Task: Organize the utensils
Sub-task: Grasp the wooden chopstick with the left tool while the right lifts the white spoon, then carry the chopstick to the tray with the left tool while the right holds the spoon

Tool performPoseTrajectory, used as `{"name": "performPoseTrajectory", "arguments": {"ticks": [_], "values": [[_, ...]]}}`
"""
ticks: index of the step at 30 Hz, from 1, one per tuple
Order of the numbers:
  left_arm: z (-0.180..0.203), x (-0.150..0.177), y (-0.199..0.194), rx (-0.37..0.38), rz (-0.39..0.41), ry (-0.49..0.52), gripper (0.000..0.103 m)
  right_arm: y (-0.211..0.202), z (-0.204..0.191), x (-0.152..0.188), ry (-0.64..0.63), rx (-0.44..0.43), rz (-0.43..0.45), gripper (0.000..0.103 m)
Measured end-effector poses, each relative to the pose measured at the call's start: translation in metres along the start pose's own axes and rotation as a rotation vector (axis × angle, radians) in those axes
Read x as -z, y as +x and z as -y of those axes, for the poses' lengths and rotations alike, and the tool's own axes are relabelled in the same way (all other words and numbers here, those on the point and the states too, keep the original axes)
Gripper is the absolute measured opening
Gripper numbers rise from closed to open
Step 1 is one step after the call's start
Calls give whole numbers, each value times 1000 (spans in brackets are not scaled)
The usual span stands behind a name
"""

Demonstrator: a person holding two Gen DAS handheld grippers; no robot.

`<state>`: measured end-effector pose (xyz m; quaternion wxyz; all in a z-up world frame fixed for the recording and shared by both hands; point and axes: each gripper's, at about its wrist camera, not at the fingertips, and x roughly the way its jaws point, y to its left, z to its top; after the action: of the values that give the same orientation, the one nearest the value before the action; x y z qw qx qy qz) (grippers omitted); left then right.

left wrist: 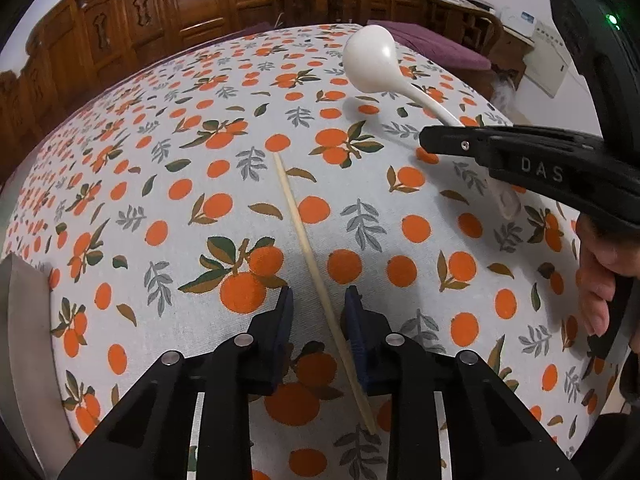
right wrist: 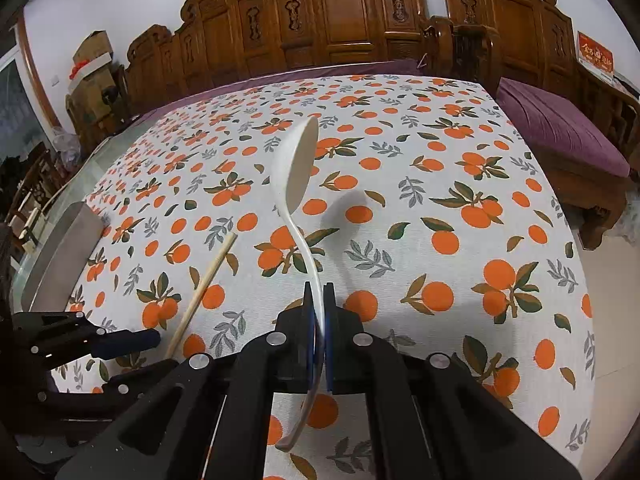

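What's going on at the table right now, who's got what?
The right gripper is shut on the handle of the white ladle and holds it clear of the orange-print tablecloth, bowl pointing away. The left gripper is open, low over the cloth, its fingers either side of a single wooden chopstick lying flat; it has not closed on it. A grey tray sits at the table's left edge.

Even indoor light, soft shadows on the tablecloth (right wrist: pixel 400 240), sharp centre, strong fisheye bending at edges.
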<state>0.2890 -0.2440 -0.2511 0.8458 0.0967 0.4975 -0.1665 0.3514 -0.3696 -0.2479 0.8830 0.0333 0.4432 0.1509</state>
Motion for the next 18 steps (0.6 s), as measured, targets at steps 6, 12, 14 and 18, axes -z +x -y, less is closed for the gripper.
{"name": "performPoseTrajectory", "arguments": {"ticks": [6, 12, 14, 18], "values": [[-3, -2, 2, -12, 1, 0, 6, 0, -4, 0, -6, -3, -1, 5], [-11, 1, -1, -16, -4, -11, 4, 0, -11, 1, -26, -4, -7, 5], [-16, 2, -3, -20, -2, -16, 4, 0, -14, 1, -37, -3, -8, 5], [-25, 5, -12, -28, 12, -27, 4, -3, -24, 1, -64, -4, -2, 5]]}}
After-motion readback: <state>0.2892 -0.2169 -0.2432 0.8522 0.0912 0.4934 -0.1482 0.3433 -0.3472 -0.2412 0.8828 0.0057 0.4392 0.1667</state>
